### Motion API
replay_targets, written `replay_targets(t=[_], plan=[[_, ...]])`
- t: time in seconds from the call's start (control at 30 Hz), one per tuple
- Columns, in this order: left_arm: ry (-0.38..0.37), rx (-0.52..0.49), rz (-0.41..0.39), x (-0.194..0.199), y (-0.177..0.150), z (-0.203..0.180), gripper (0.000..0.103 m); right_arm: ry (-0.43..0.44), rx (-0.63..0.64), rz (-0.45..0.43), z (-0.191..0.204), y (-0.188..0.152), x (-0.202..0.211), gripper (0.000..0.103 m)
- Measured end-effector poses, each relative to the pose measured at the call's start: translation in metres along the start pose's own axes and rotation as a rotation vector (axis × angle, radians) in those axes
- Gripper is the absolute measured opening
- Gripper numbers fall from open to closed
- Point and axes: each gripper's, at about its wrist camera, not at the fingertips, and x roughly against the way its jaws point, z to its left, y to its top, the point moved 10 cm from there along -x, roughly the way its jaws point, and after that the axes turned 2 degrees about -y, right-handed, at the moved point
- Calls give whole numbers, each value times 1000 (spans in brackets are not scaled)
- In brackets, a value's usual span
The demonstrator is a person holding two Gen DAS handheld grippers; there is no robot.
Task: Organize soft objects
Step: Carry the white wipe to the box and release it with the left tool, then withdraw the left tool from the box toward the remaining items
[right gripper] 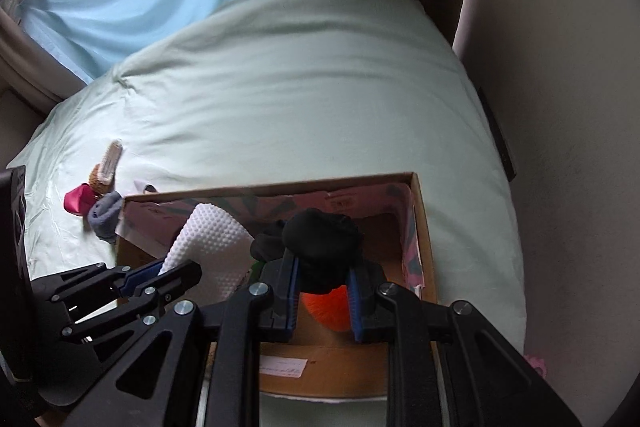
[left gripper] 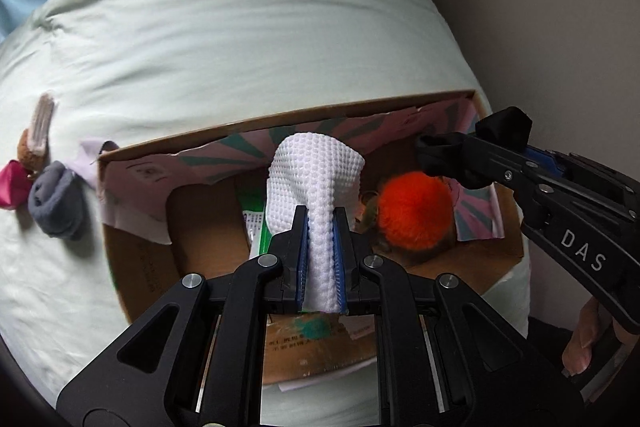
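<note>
An open cardboard box (left gripper: 132, 239) (right gripper: 424, 239) sits on a pale green bed. My left gripper (left gripper: 321, 223) is shut on a white waffle-knit cloth (left gripper: 316, 179) and holds it above the box; the cloth also shows in the right wrist view (right gripper: 212, 239). My right gripper (right gripper: 322, 267) is shut on a black bundled sock (right gripper: 320, 239) over the box's right side; this gripper also shows in the left wrist view (left gripper: 448, 155). An orange fluffy ball (left gripper: 416, 213) (right gripper: 332, 311) lies inside the box.
On the bed (left gripper: 240, 39) left of the box lie a grey rolled sock (left gripper: 56, 203) (right gripper: 105, 217), a magenta soft item (left gripper: 12, 183) (right gripper: 76, 203) and a brown and pink plush (left gripper: 38, 135) (right gripper: 105, 171). Blue fabric and brown curtains hang behind. A wall stands at right.
</note>
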Motion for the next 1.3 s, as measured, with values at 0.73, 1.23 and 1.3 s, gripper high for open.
replay_targets(t=[0.73, 1.23, 1.3], plan=[[42, -16, 30, 24, -14, 17, 93, 56, -58, -31, -14, -5, 11, 103], [83, 9, -262, 218, -33, 50, 94, 55, 43, -220, 61, -7, 159, 103], [98, 21, -302, 245, -41, 61, 94, 66, 65, -252, 80, -8, 181, 103]])
